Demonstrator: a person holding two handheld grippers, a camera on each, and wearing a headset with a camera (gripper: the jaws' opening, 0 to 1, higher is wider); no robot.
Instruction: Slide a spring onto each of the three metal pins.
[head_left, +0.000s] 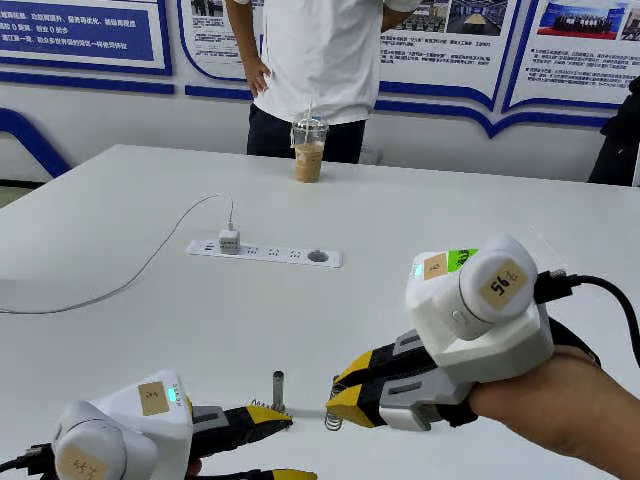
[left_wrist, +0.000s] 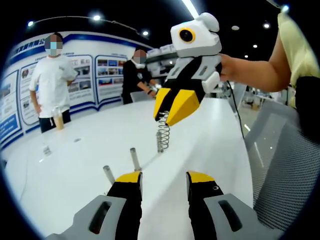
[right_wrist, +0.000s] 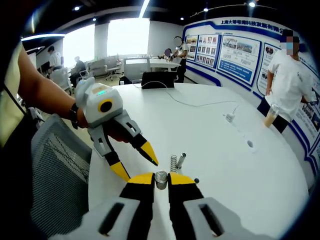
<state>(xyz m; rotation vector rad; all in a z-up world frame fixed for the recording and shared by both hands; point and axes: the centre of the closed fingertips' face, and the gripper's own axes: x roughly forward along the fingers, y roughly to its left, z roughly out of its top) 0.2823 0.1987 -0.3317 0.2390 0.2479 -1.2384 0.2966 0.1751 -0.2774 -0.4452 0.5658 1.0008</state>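
1. Head view, lower left: the left gripper sits low over the white table. Its yellow-tipped jaws stand wide apart with nothing between them.
2. Just right of its upper jaw tip, a metal pin stands upright on the table, with no coil on it.
3. Right of the pin, a spring hangs at the tips of the right gripper. The jaws are drawn narrow and pinch its upper end. The spring is beside the pin, not over it.
4. Left gripper view: the spring dangles from the right gripper toward the table. It is to the right of the metal pin and a second pin, both upright and bare.
5. Right gripper view: the gripped spring sits end-on between the near jaws. Beyond it a second spring stands just beside a pin. Whether it rides on a pin cannot be told.
6. Far side of the table, left to right: a white cable, a power strip, and a clear cup of brown drink in front of a standing person.
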